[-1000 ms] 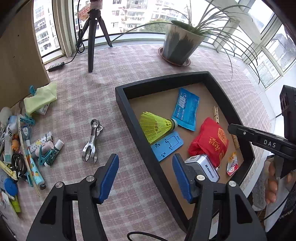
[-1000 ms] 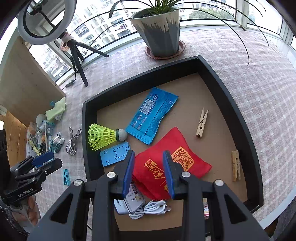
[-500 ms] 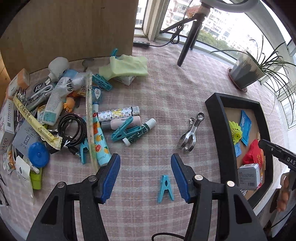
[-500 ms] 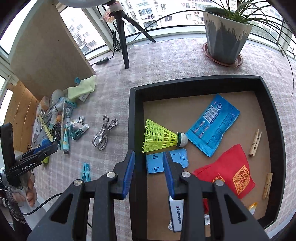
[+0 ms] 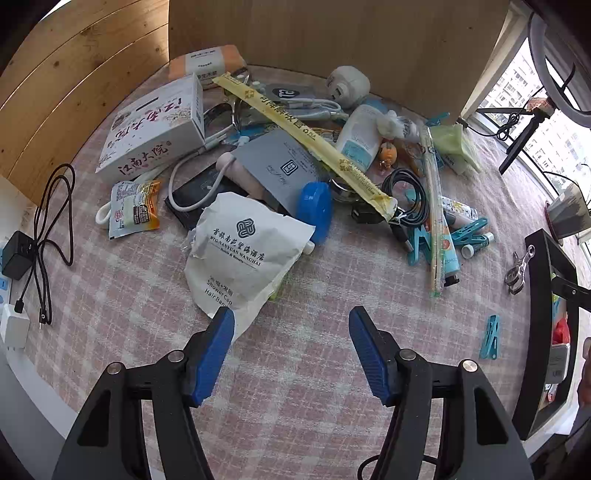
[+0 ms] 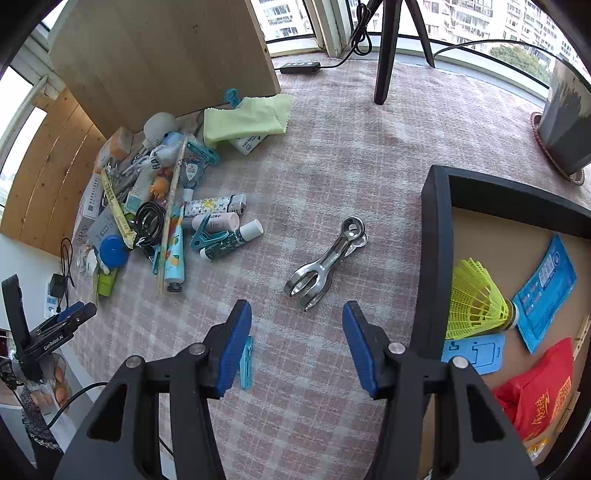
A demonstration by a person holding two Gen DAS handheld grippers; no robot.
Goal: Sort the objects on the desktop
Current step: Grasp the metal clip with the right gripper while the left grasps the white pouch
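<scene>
Pink checked tablecloth (image 5: 295,387), wooden panels (image 5: 332,44) behind clutter, windows (image 6: 295,18), both claws opening, nothing between them

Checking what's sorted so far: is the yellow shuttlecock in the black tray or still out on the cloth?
In the tray. The shuttlecock lies on its side on the brown floor inside the black tray.

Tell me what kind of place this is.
Probably a flat's glazed balcony or sunroom, set up for recording. A table under a pink checked cloth stands by wide windows facing apartment blocks, with a potted plant, a tripod and a heap of household clutter.
</scene>
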